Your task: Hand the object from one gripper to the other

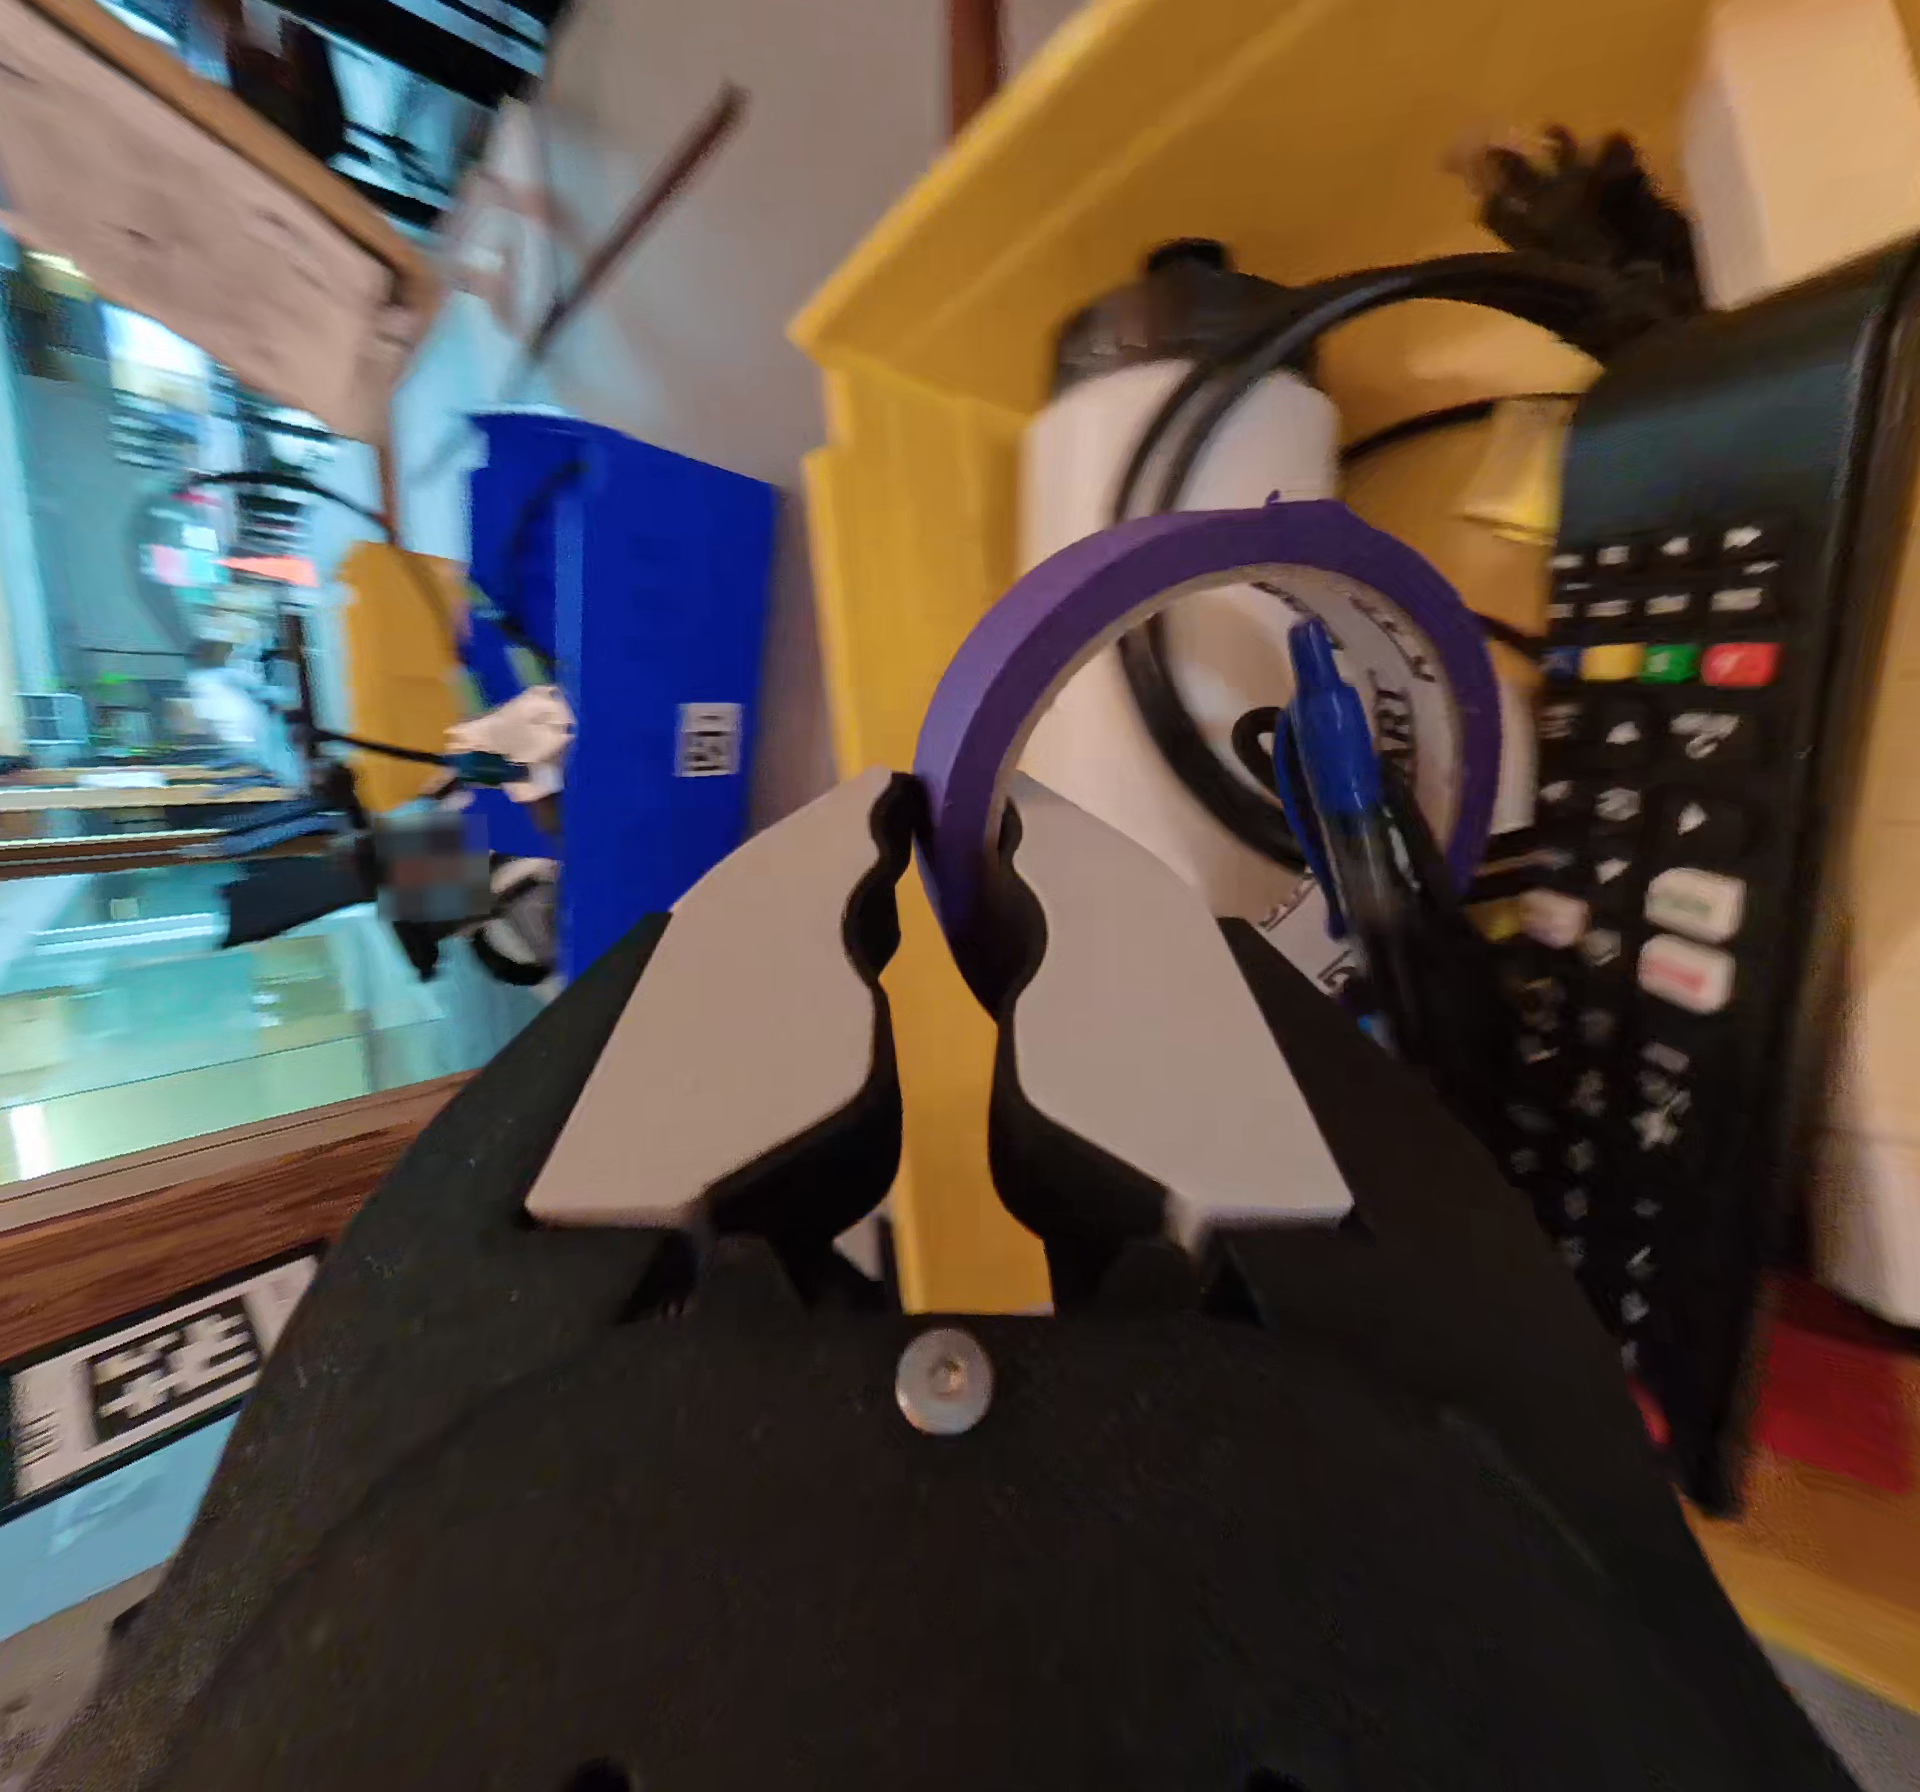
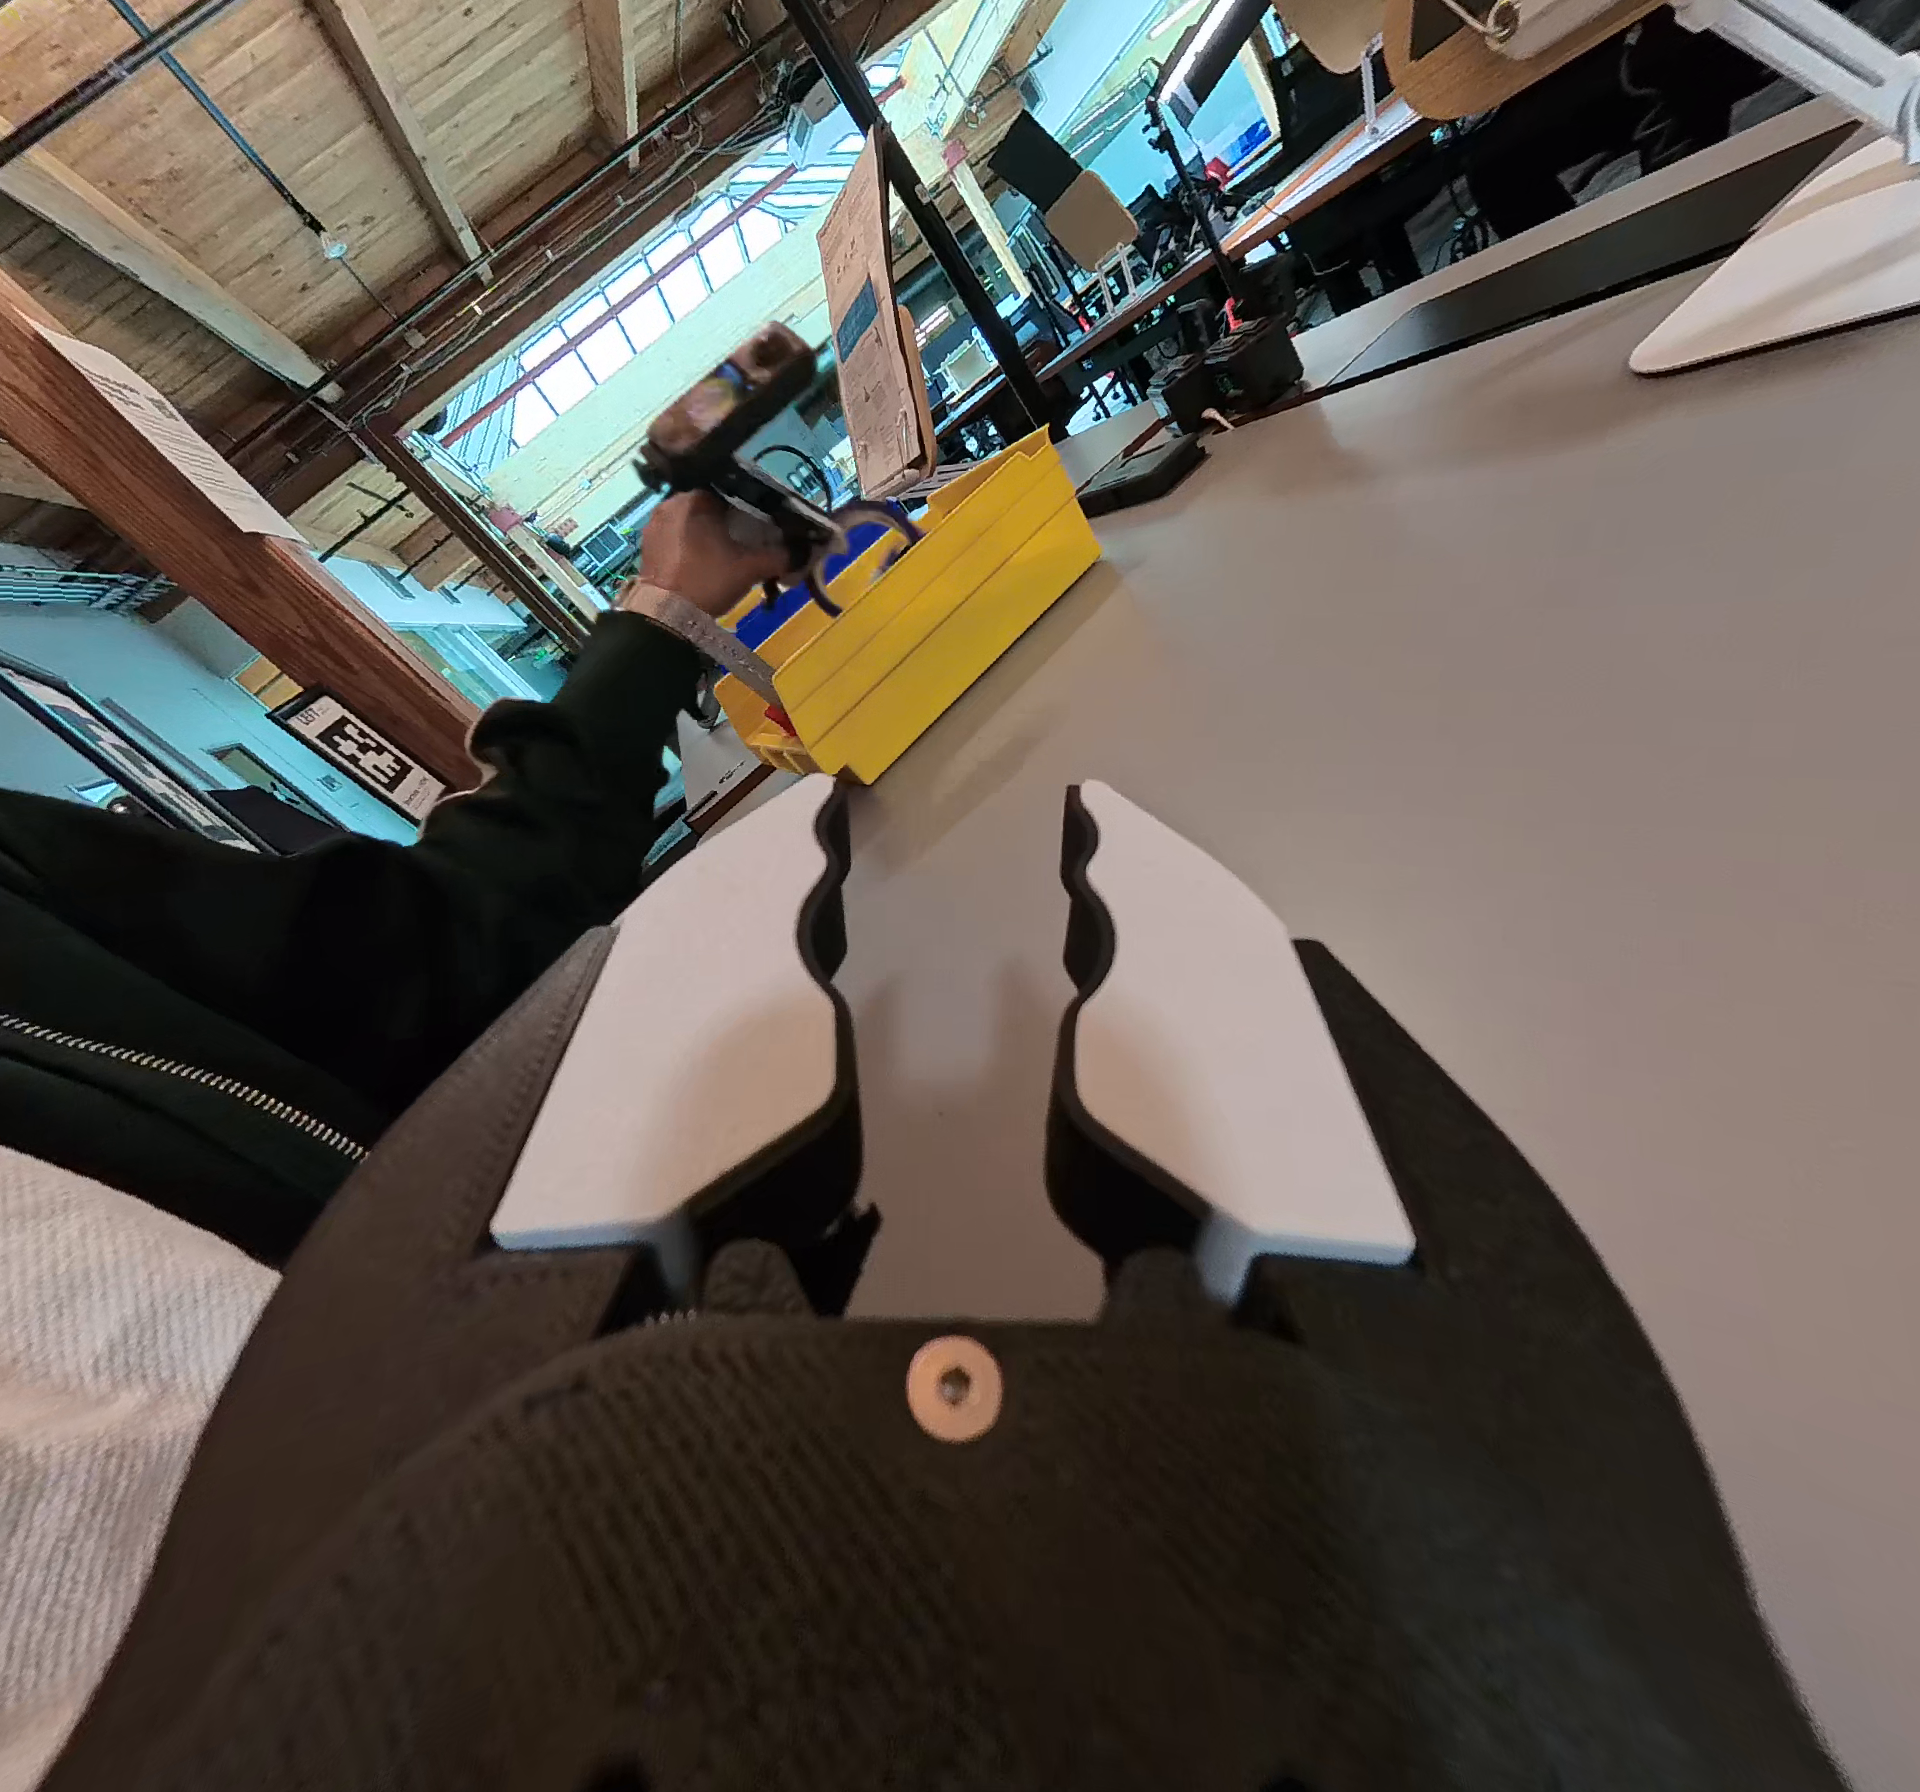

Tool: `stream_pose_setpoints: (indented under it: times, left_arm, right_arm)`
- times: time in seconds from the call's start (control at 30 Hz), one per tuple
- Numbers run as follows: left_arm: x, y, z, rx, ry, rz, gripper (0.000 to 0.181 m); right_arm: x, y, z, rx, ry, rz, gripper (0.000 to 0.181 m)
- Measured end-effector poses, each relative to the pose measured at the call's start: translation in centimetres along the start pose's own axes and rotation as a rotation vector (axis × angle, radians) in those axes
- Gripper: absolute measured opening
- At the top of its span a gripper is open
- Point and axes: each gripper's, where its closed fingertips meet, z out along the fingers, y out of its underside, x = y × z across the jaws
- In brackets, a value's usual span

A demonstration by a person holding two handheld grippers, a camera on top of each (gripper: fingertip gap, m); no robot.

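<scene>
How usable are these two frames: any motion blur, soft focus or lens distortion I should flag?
Left wrist view: background at left smeared by motion blur; the purple tape roll in the left gripper stays fairly sharp, the remote control softer. Right wrist view: mostly crisp, strong wide-angle bending of table and beams; only the distant left gripper above the yellow bin is blurred.

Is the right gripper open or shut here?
Open. The right gripper shows bare table between its spread fingers, holding nothing.

Both wrist views sharing yellow bin [image 1: 935, 308]
</scene>
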Motion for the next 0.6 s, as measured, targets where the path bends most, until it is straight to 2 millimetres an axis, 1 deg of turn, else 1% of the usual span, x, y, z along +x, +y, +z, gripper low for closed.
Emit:
stream_pose_setpoints:
  times: [0.03,0.1,0.17,0.2,0.23,0.27,0.3,0.37,0.4,0.43,0.5,0.53,0.6]
  left_arm:
    - [-1.6,-0.2,-1.0,0.038,-0.052,-0.002,0.013]
    - [-4.4,-0.8,-3.5,0.148,-0.103,-0.057,0.012]
    - [-7.0,-1.4,-6.5,0.270,-0.134,-0.120,0.012]
    - [-7.9,-1.9,-8.1,0.346,-0.138,-0.148,0.012]
    - [-8.5,-2.3,-9.7,0.421,-0.127,-0.181,0.012]
    - [-8.6,-2.8,-11.3,0.492,-0.099,-0.209,0.012]
    - [-8.3,-3.4,-12.8,0.561,-0.057,-0.233,0.012]
    - [-6.5,-4.8,-15.6,0.696,0.070,-0.257,0.012]
    - [-5.1,-5.6,-17.0,0.762,0.152,-0.267,0.012]
    - [-3.1,-6.5,-18.6,0.839,0.257,-0.266,0.012]
    - [1.6,-8.2,-22.0,0.973,0.516,-0.282,0.011]
    - [4.6,-8.9,-24.1,1.048,0.684,-0.265,0.011]
    - [10.0,-9.8,-27.9,1.132,1.009,-0.279,0.012]
  right_arm:
    - [0.0,0.0,0.0,0.001,0.001,0.002,0.039]
    - [0.1,0.0,0.0,0.001,0.000,0.006,0.039]
    - [0.1,0.1,0.1,-0.002,-0.001,0.009,0.039]
    - [0.1,0.1,0.1,-0.004,-0.002,0.010,0.039]
    - [0.0,0.2,0.2,-0.007,-0.003,0.009,0.039]
    - [0.0,0.3,0.2,-0.010,-0.004,0.007,0.039]
    - [-0.1,0.3,0.3,-0.014,-0.004,0.003,0.039]
    - [-0.2,0.5,0.3,-0.021,-0.005,-0.008,0.039]
    - [-0.4,0.5,0.4,-0.025,-0.008,-0.016,0.039]
    - [-0.5,0.6,0.4,-0.029,-0.012,-0.026,0.040]
    - [-1.0,0.7,0.6,-0.036,-0.030,-0.052,0.040]
    - [-1.4,0.8,0.7,-0.040,-0.047,-0.070,0.041]
    - [-2.5,0.9,0.9,-0.053,-0.097,-0.120,0.043]
